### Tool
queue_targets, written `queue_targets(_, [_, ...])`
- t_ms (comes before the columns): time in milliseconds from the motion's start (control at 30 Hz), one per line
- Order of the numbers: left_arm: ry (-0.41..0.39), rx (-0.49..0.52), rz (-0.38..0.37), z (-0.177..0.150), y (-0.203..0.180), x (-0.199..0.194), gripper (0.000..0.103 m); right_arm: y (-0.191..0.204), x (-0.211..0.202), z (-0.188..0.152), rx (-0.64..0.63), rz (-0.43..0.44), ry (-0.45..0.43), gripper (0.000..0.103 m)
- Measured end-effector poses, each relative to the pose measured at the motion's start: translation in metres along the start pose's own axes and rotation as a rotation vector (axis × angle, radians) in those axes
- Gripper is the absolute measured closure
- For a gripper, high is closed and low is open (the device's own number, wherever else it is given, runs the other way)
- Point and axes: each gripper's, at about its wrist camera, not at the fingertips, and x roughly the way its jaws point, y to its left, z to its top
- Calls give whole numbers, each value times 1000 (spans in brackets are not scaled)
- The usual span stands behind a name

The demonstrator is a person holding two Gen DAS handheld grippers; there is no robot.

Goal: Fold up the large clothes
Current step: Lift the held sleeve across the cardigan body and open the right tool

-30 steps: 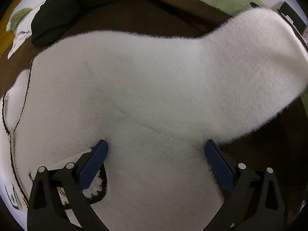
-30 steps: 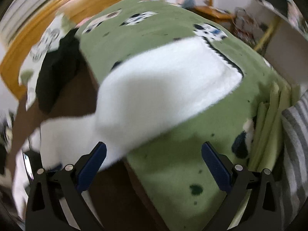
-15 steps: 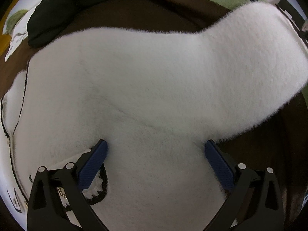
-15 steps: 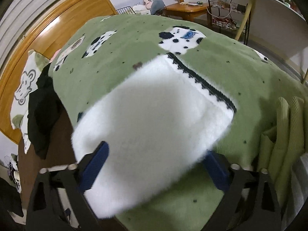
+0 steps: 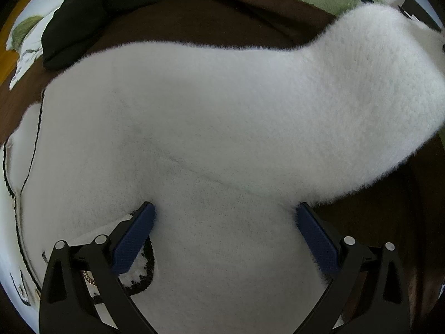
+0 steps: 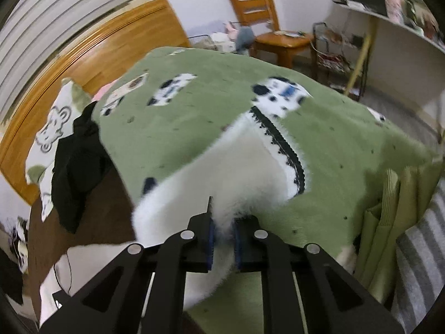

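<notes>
A wooden chair [image 6: 261,25] stands beyond the bed's wooden headboard [image 6: 91,53].

1. The white fluffy garment [image 5: 222,128] runs past the left wrist view's left, right and bottom edges, so its full outline cannot be told.
2. In the right wrist view the sleeve [image 6: 230,172] is motion-blurred, and the part pinched in the right gripper [image 6: 224,233] is hidden between the pads.
3. The black clothing [image 6: 75,167] is crumpled (type unclear).
4. Items on the far shelf [image 6: 400,8] are too small to identify.
</notes>
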Motion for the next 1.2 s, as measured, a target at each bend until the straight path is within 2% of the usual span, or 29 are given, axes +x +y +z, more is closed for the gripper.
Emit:
queue_targets(200, [-29,-61,-32,-3,11,-26,6,55,-37,6,-121,70,-37,92])
queue_targets(400, [-71,-121,3,-12,43,-73,6,132,-77,2,-272,168,-67,92])
queue_targets(600, [-111,-215,60,-37,92,-115,6,216,-114,-16,-400,317,-76,92])
queue_targets(700, [-141,-283,101,-61,124,-138,6,266,-125,-39,-474,403,-57,92])
queue_targets(800, [-173,-365,190,-100,166,-163,6,311,-126,-68,-561,468,-11,92])
queue_targets(900, [-173,-425,262,-139,196,-177,6,349,-121,-104,-606,530,45,92])
queue_targets(1067, [-115,-497,354,-198,238,-184,6,408,-102,-178,-692,519,120,92])
queue_targets(1200, [-71,-567,382,-237,265,-183,6,429,-77,-233,-757,474,176,92])
